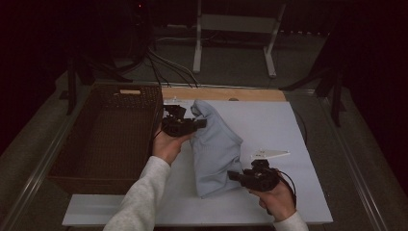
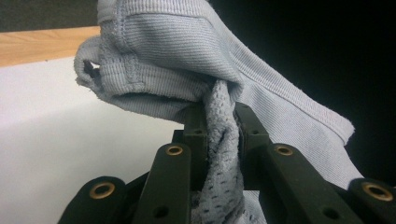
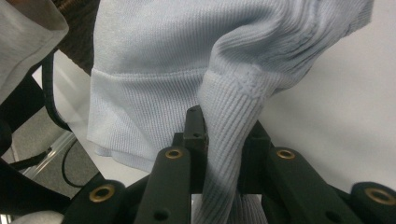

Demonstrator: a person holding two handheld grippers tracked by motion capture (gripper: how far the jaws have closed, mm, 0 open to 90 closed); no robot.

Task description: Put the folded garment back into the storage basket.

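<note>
Sweater [image 1: 216, 149] stretches lengthwise between both clamped claws, far end in the left claw [image 1: 201, 123], near hem in the right claw [image 1: 233, 176]; basket [image 1: 108, 137] lies leftward, nearer the left hand.

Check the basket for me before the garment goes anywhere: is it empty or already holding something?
Empty, as far as the high view shows: the wicker basket has a bare woven floor. The pale blue garment is outside it, over the white board.

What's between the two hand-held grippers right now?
The light blue garment spans the stretch in the high view, with the left hand-held gripper pinching its far end and the right hand-held gripper its near hem.
</note>
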